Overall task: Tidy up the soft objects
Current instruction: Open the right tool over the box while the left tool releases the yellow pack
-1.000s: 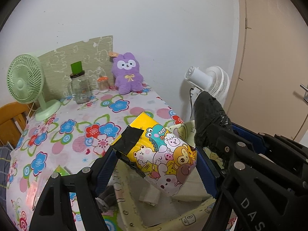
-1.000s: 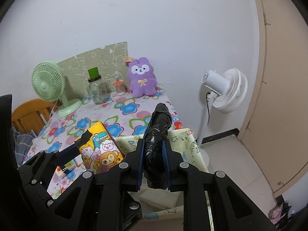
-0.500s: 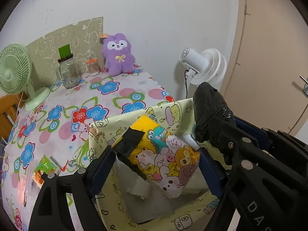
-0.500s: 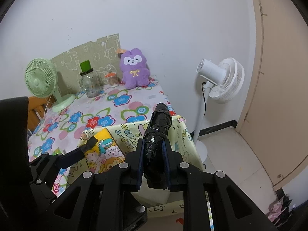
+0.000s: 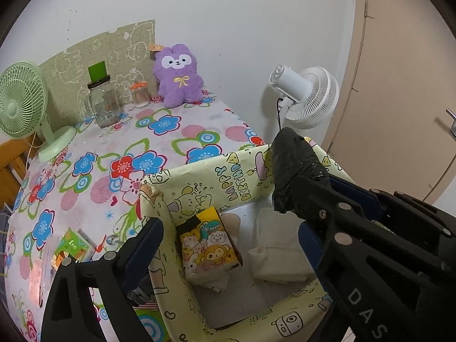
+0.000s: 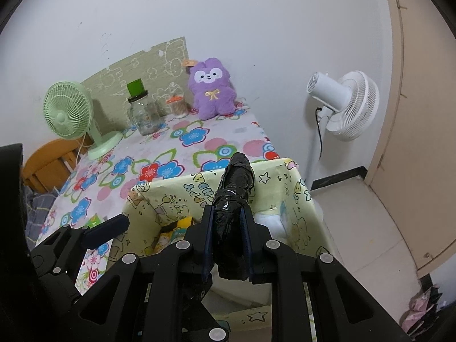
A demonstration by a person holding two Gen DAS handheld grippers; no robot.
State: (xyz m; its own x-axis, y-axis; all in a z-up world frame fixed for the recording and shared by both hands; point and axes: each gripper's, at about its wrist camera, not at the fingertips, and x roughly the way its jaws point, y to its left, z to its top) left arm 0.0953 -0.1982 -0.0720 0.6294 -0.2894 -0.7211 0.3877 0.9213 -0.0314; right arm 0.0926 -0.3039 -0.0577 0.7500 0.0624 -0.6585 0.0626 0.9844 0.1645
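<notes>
A yellow cartoon-print soft pack (image 5: pixel 209 245) lies inside the pale yellow patterned box (image 5: pixel 228 176), beside white folded cloths (image 5: pixel 278 245). My left gripper (image 5: pixel 228 236) is open and empty above the box, its jaws wide on either side of the pack. My right gripper (image 6: pixel 226 245) is shut on a black wrapped bundle (image 6: pixel 235 199), held over the box (image 6: pixel 285 191); the bundle also shows in the left wrist view (image 5: pixel 293 168). A purple plush bunny (image 5: pixel 178 75) sits at the far table edge against the wall.
On the floral tablecloth (image 5: pixel 128 148) stand a green desk fan (image 5: pixel 22 99), a glass jar with green lid (image 5: pixel 102 99) and a small orange-lidded jar (image 5: pixel 140 94). Small packets (image 5: pixel 71 248) lie at the near left. A white floor fan (image 5: pixel 305 97) stands right, by a door.
My left gripper carried the cartoon pack over the box, opened and let it go; the pack now lies inside. The right gripper still holds the black bundle.
</notes>
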